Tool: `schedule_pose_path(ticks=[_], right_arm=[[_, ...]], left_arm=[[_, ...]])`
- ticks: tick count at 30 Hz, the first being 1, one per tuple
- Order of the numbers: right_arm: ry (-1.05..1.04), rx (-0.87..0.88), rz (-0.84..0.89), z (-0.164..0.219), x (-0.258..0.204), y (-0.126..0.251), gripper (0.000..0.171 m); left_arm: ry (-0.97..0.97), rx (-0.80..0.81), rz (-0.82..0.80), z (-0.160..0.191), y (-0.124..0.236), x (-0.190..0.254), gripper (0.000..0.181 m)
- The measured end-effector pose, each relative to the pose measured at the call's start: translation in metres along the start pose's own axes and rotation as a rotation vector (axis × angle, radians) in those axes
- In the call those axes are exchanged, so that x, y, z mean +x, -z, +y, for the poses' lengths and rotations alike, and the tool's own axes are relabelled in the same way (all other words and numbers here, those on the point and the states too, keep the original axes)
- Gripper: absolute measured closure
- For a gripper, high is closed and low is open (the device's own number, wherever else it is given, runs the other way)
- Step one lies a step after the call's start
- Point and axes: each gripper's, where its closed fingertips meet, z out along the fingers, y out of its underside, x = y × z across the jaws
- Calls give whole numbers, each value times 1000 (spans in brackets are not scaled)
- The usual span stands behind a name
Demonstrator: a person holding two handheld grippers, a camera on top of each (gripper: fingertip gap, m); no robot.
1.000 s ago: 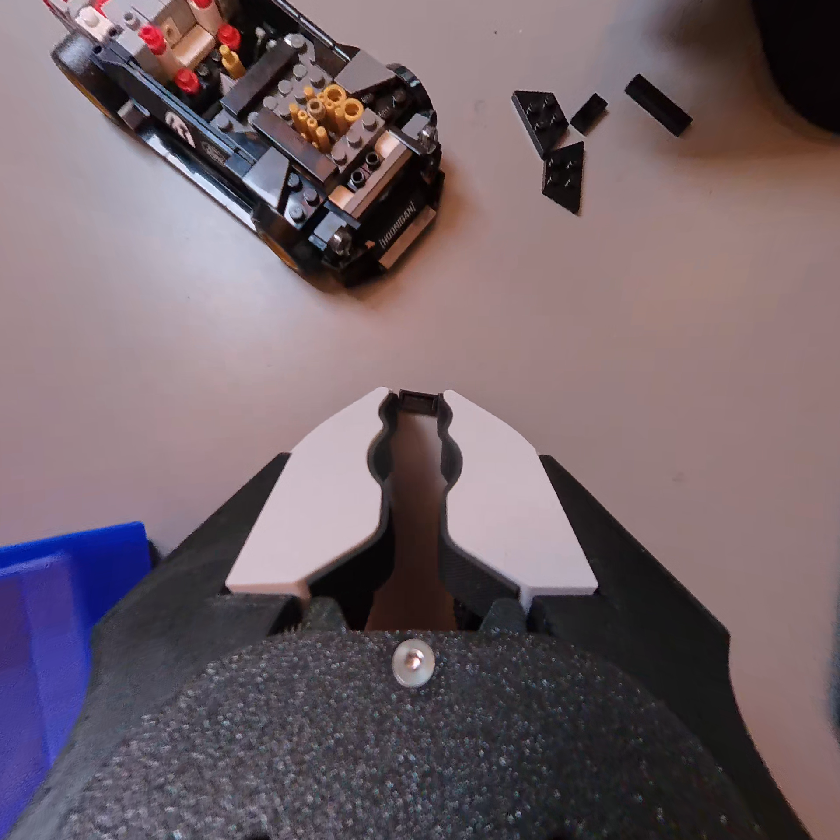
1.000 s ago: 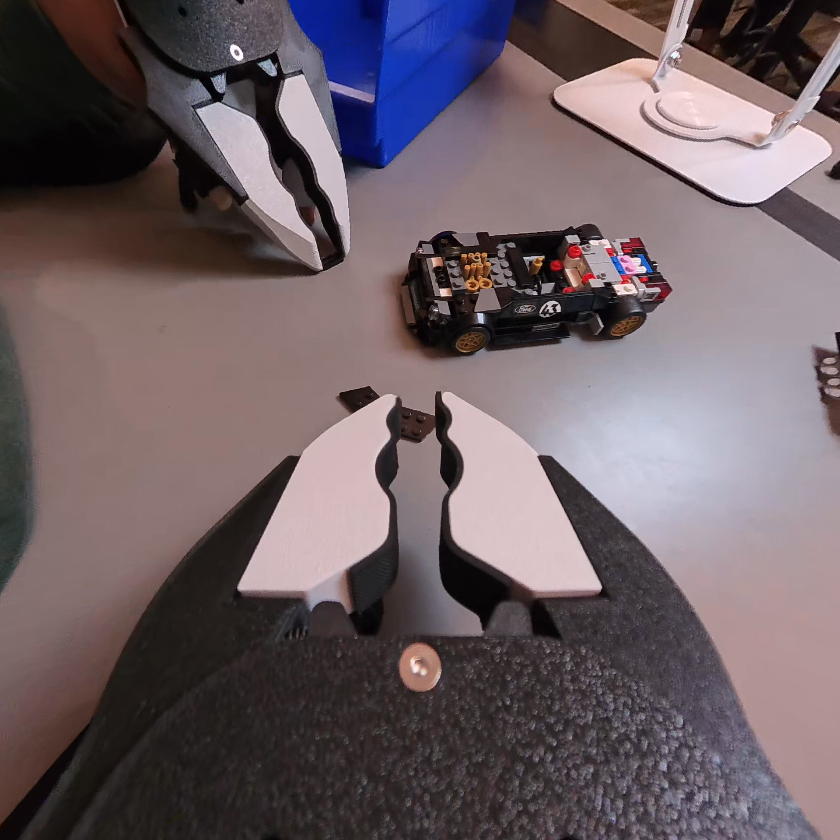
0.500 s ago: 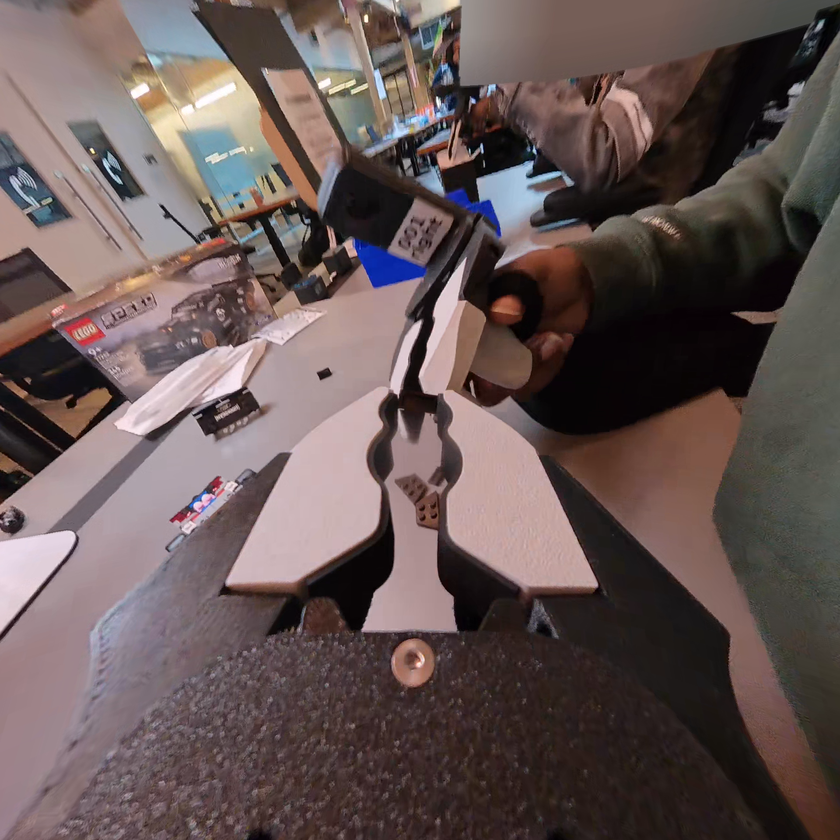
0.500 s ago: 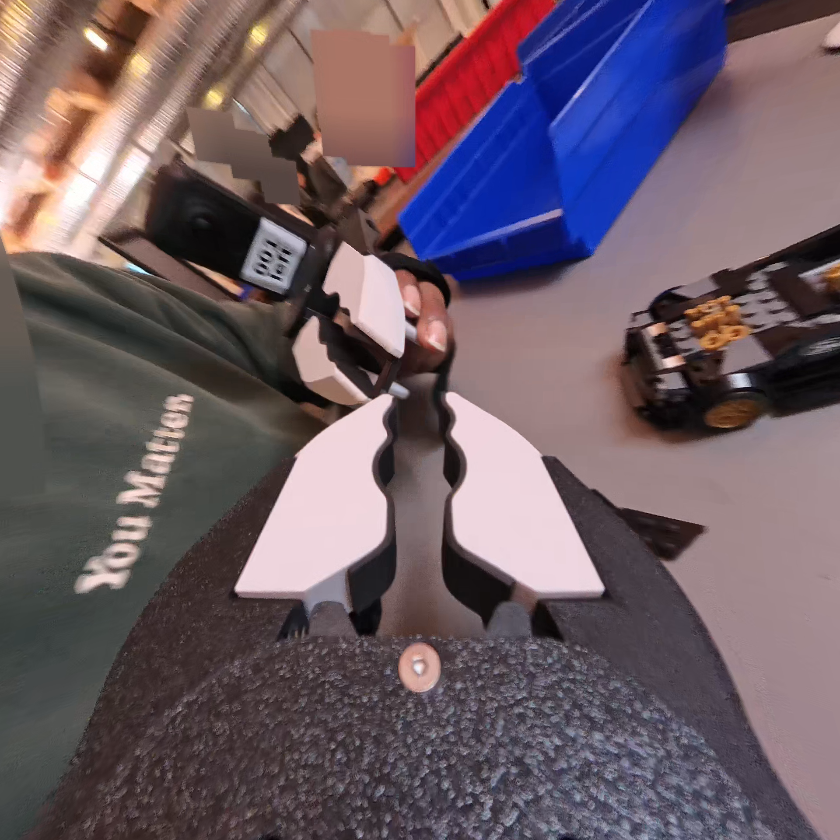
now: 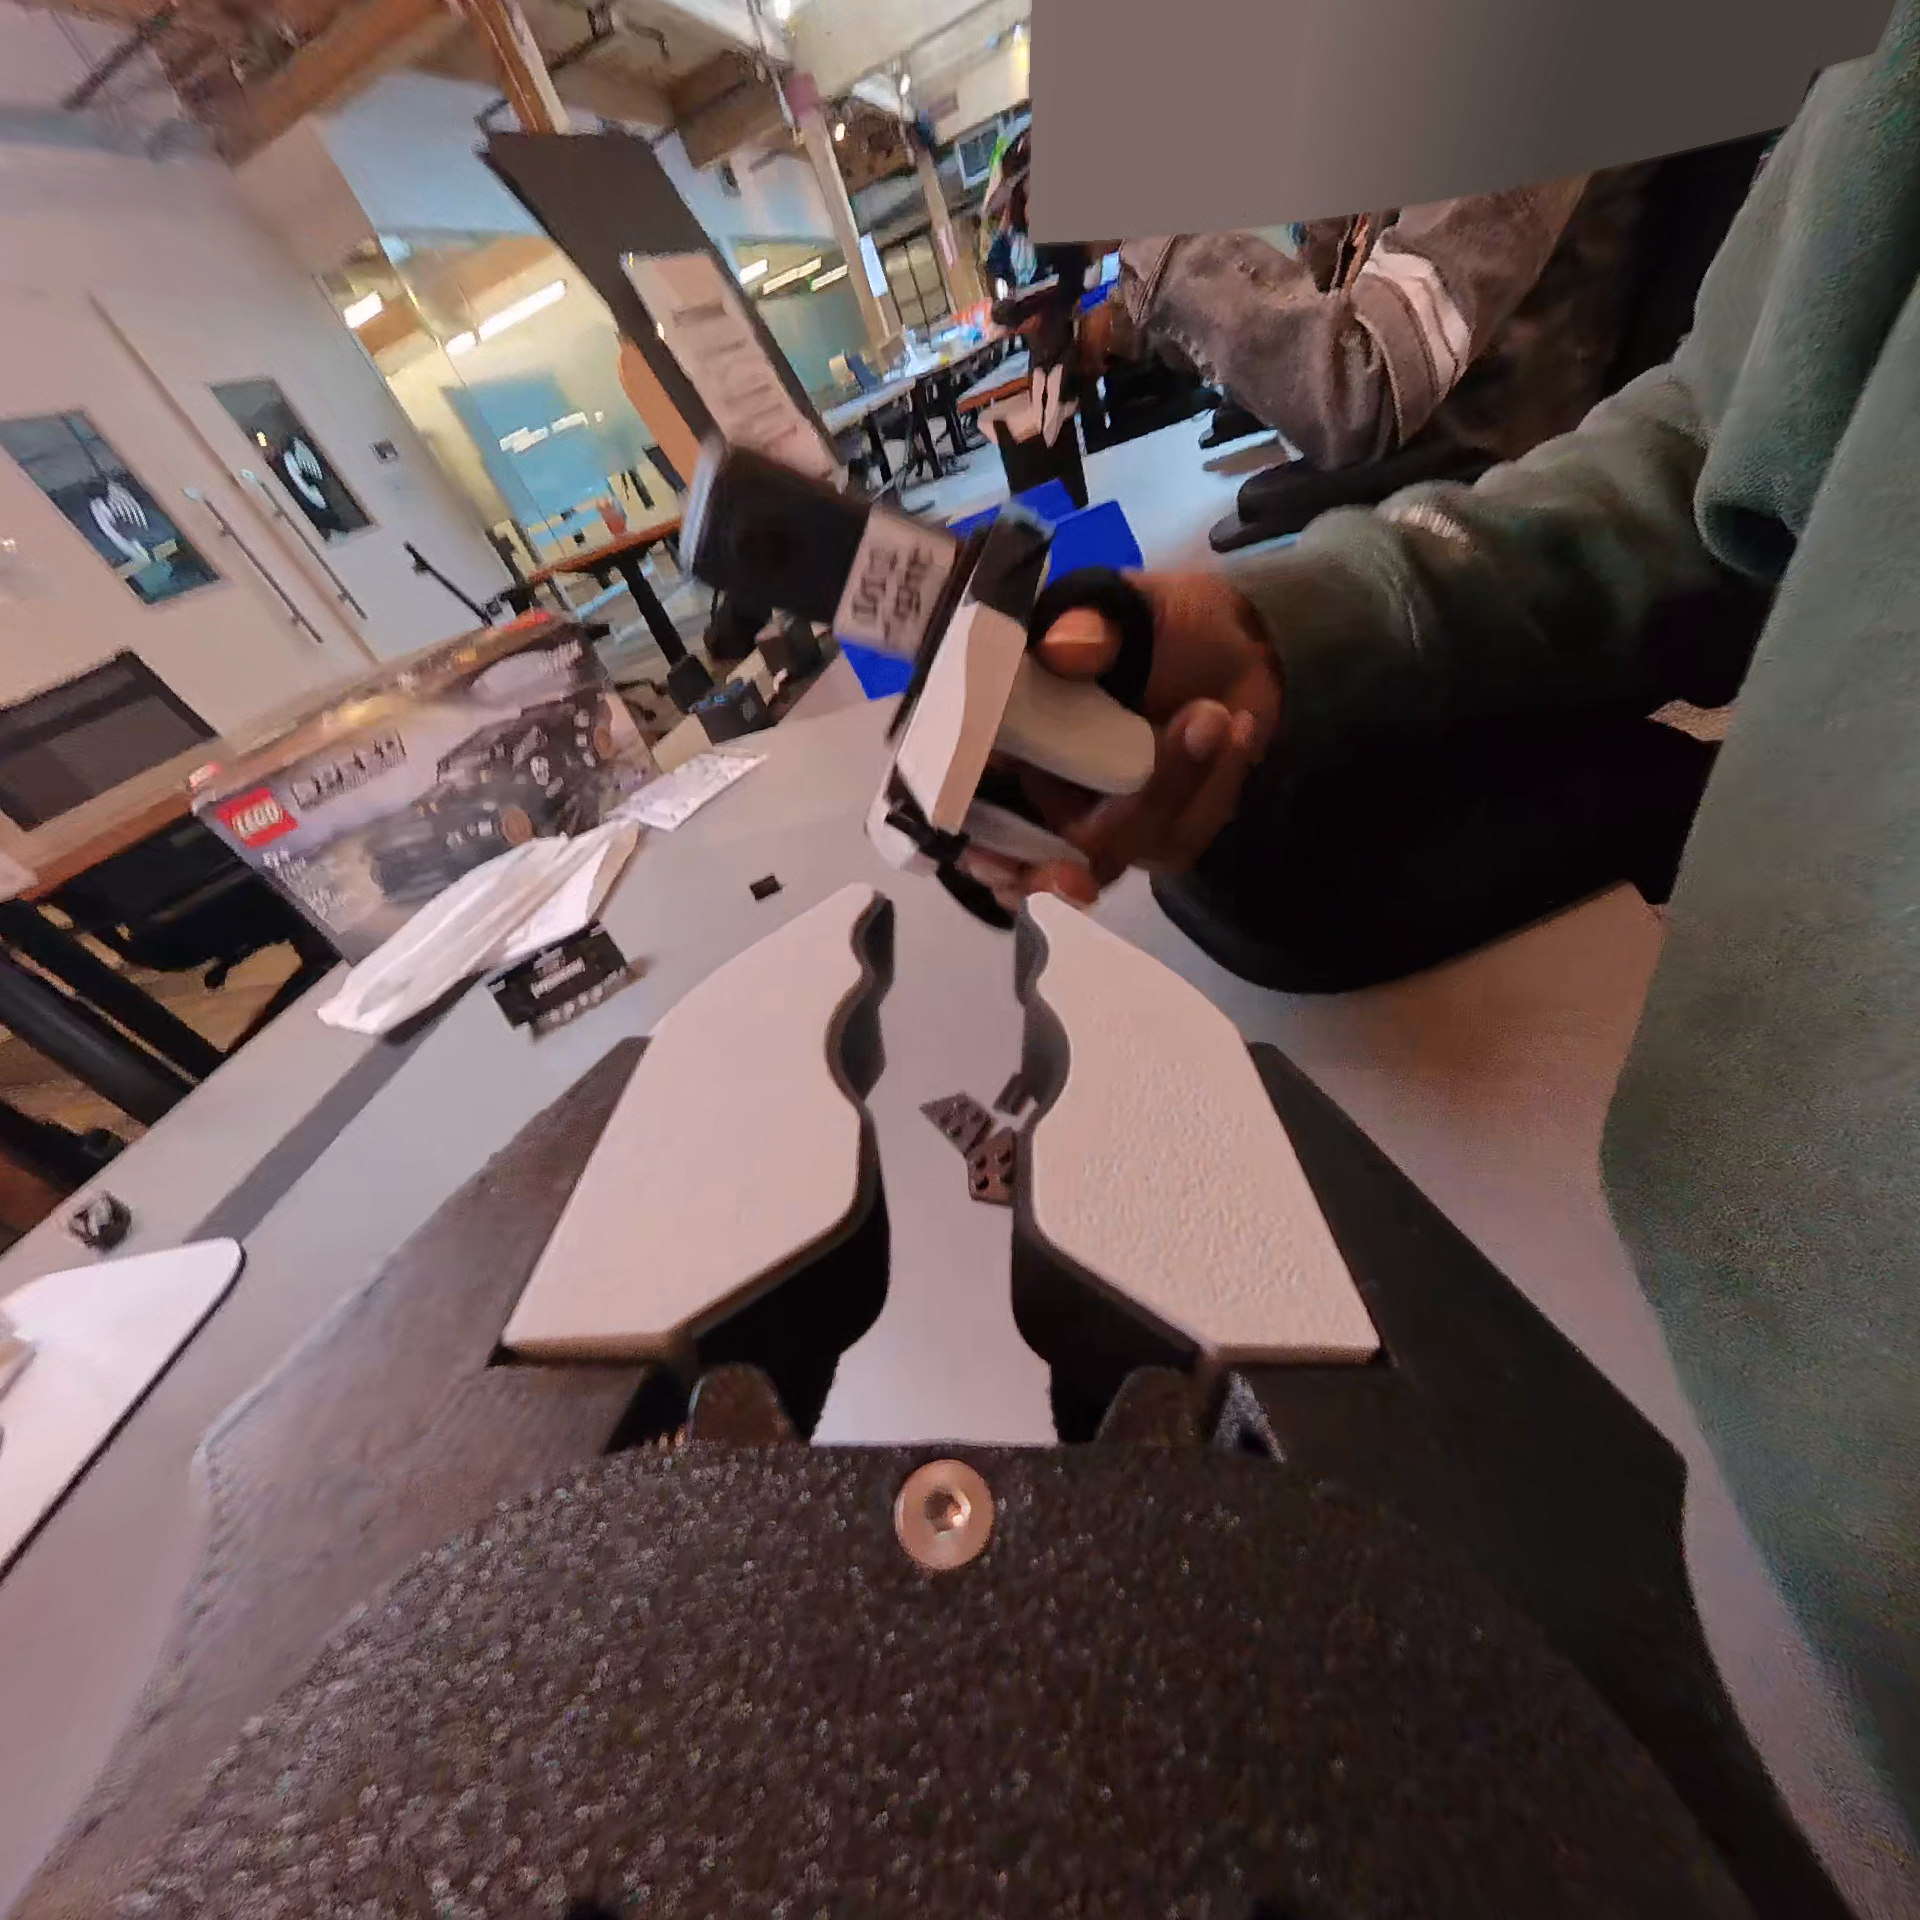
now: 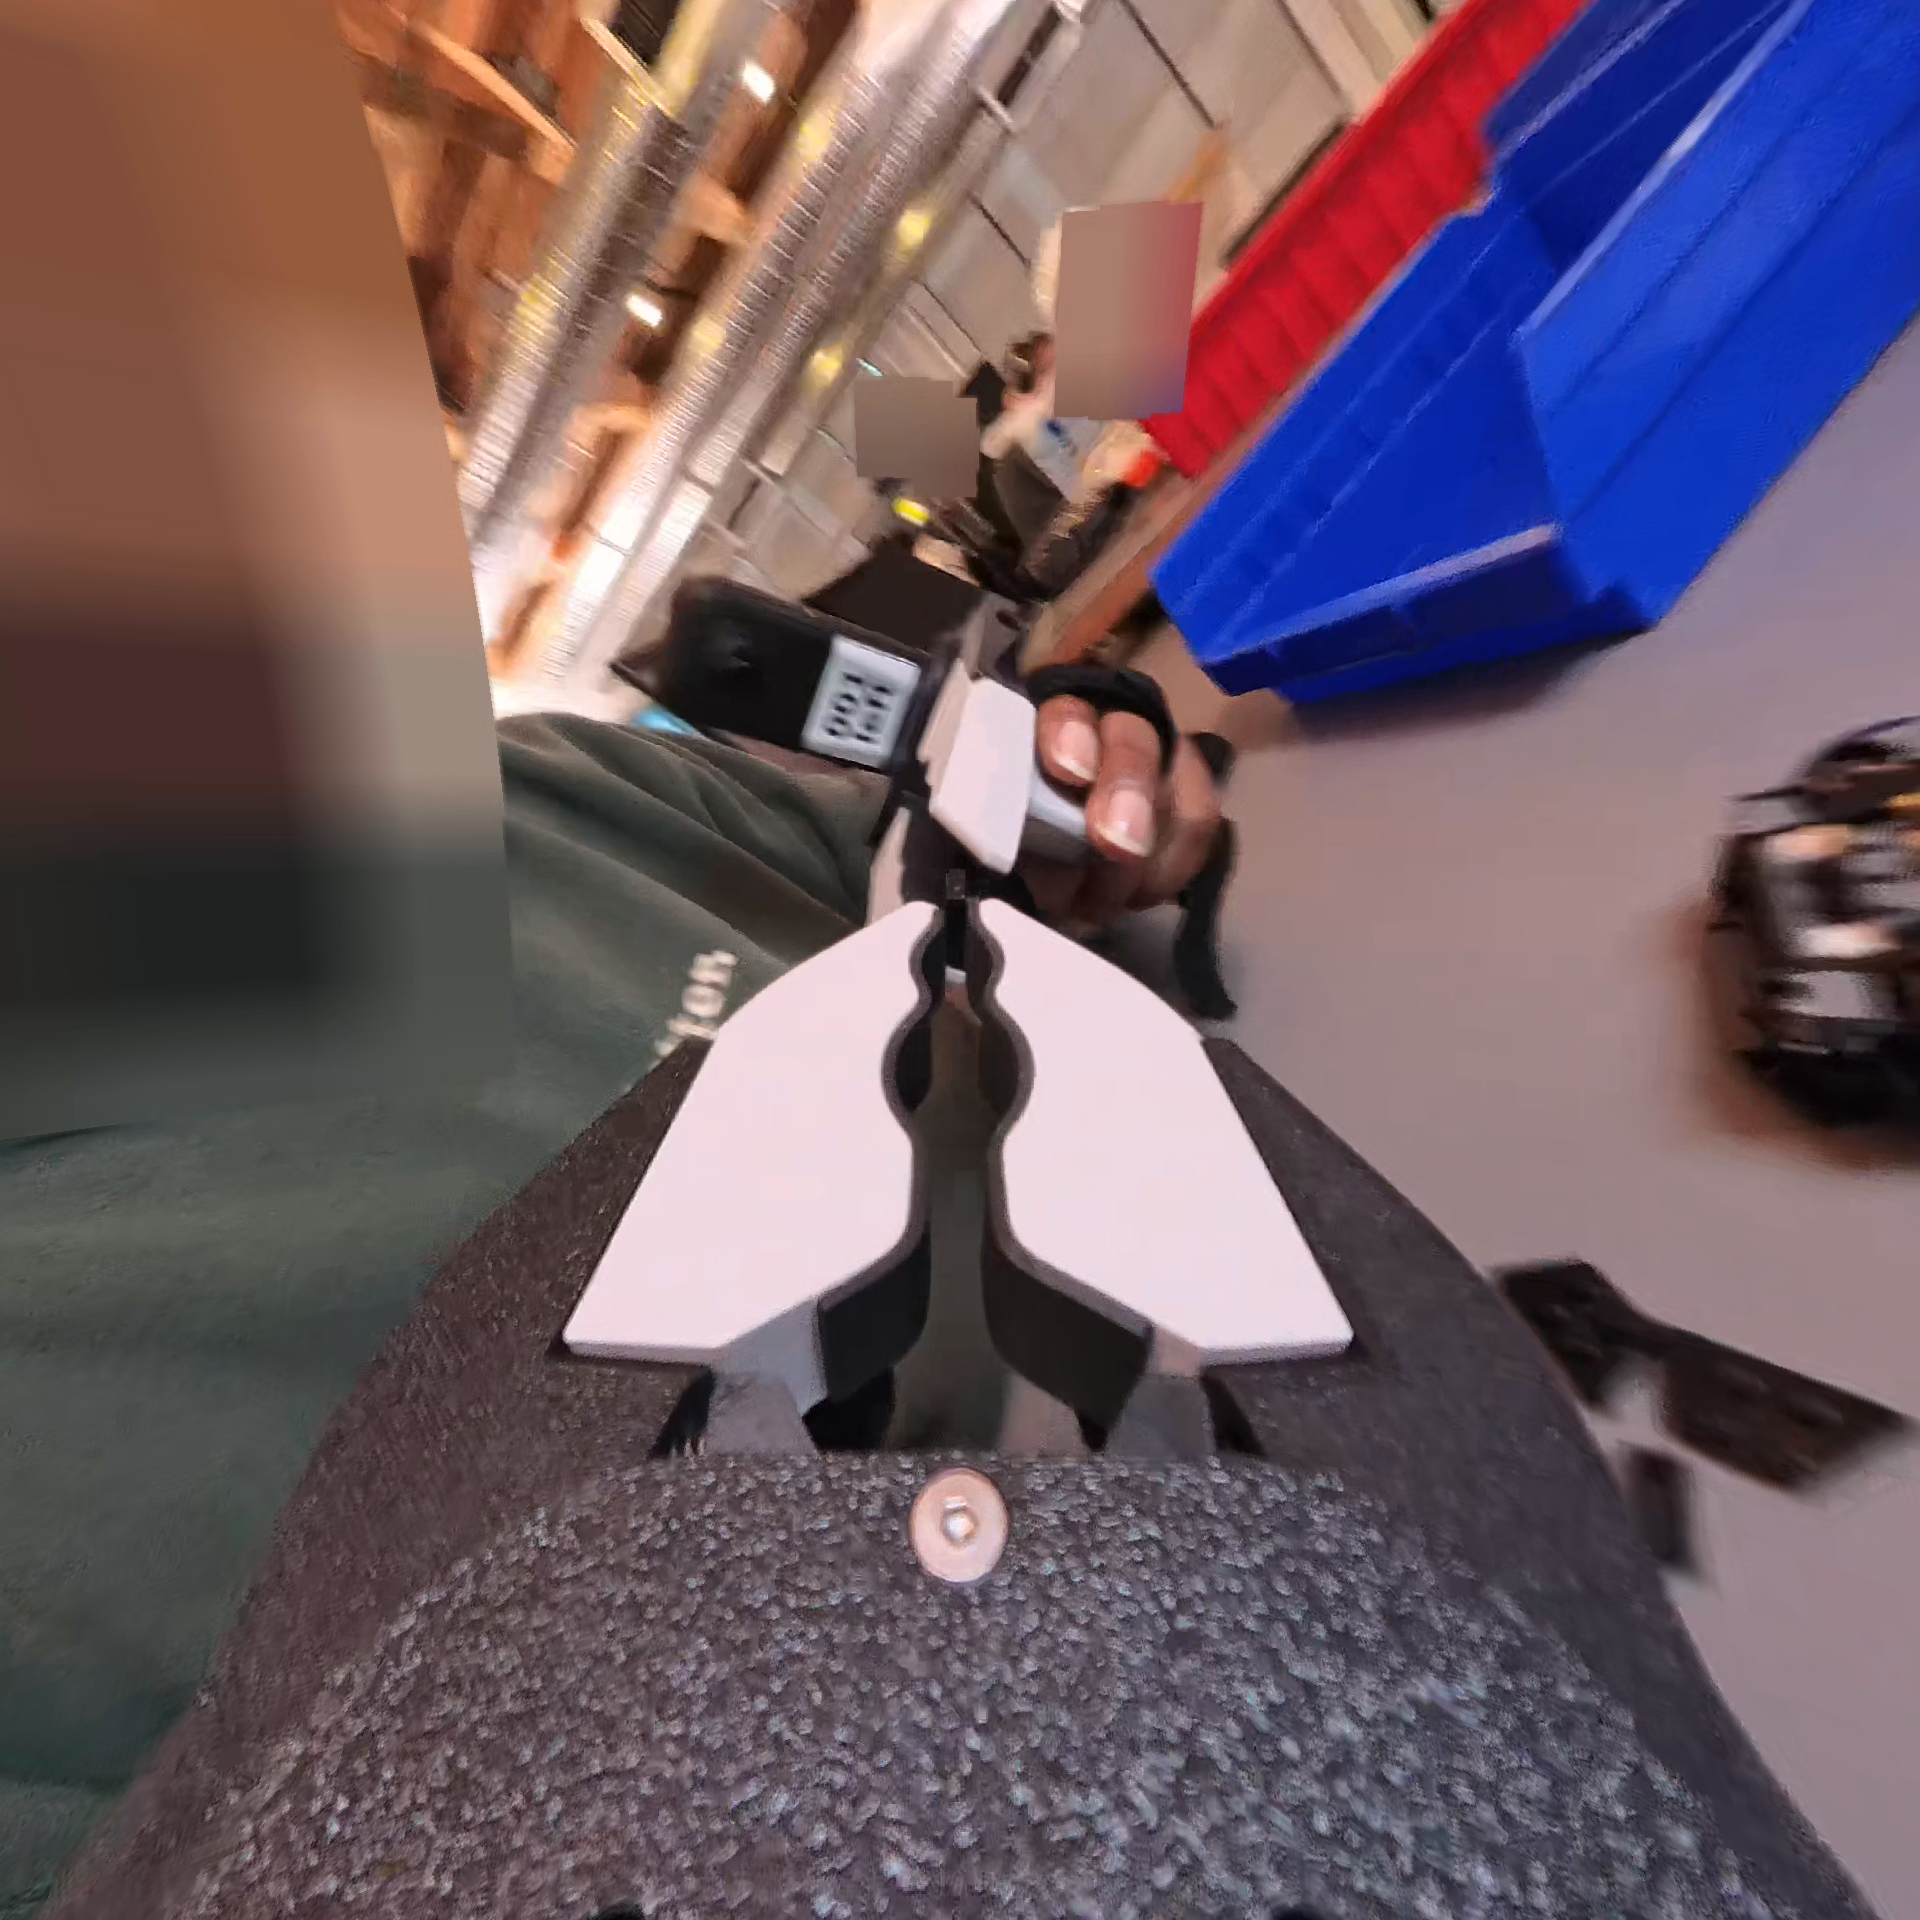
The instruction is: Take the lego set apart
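Grey table — loose black plates, busy workshop.

Lego car blurred, cut off at edge

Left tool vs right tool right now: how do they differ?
1. Jaws: the left tool stands open, while the right tool is almost shut.
2. Load: the left tool has nothing between its fingers, while the right tool pinches a small black lego piece at its tips.
Shared: both have white fingers on black bodies, are hand-held, and point tip to tip.
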Motion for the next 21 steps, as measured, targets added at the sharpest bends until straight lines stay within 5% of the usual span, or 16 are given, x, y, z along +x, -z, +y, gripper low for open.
schedule_pose_path(ticks=[4,6,11,17,21], right_arm=[[422,-498,670,28,71,53,168],[525,-706,808,43,90,67,168],[610,-935,872,66,113,73,157],[555,-898,832,63,107,69,149],[584,-727,810,40,98,57,150]], left_arm=[[126,-25,-20,11,6,-19,148],[179,-43,-33,18,7,-28,148],[212,-98,-34,34,8,-31,149],[200,-154,-27,48,7,-31,150],[263,-227,-87,67,11,-47,151]])
